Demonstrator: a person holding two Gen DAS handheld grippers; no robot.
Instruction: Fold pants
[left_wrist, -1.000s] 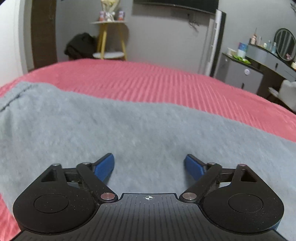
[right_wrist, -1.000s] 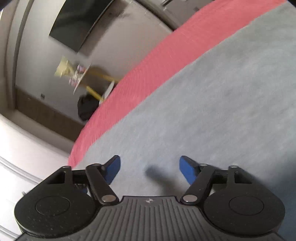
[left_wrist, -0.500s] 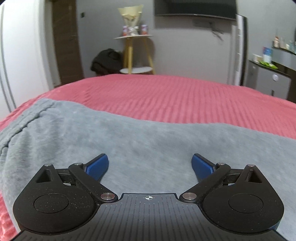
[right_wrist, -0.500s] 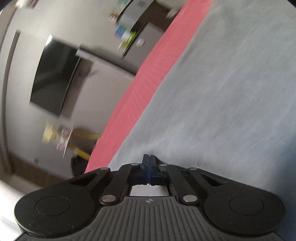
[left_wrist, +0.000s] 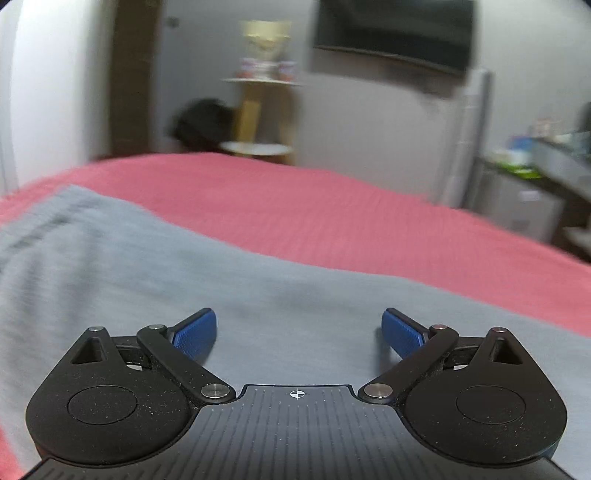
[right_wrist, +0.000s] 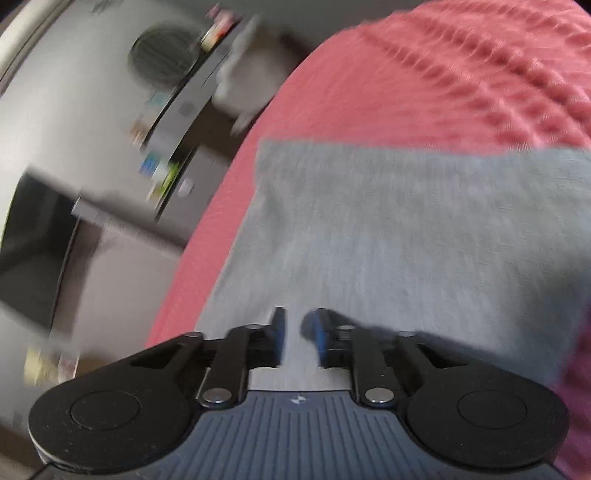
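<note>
Grey pants (left_wrist: 155, 273) lie flat on a red bedspread (left_wrist: 332, 206). My left gripper (left_wrist: 298, 334) hovers low over the grey cloth, its blue fingers wide apart and empty. In the right wrist view, which is blurred, the pants (right_wrist: 424, 236) end in a straight hem edge ahead, with the red bedspread (right_wrist: 461, 74) beyond. My right gripper (right_wrist: 297, 332) is over the cloth with its blue pads a narrow gap apart. Nothing shows pinched between them.
Beyond the bed's far edge stand a yellow side table (left_wrist: 258, 110), a dark heap (left_wrist: 203, 125) on the floor, a wall TV (left_wrist: 395, 33) and a grey cabinet (left_wrist: 524, 206) at right. The right wrist view shows a desk with a mirror (right_wrist: 166, 55).
My right gripper closed half a second ago and has now parted slightly, swinging along the pants toward the hem. My left gripper stayed open and drifted a little over the cloth.
</note>
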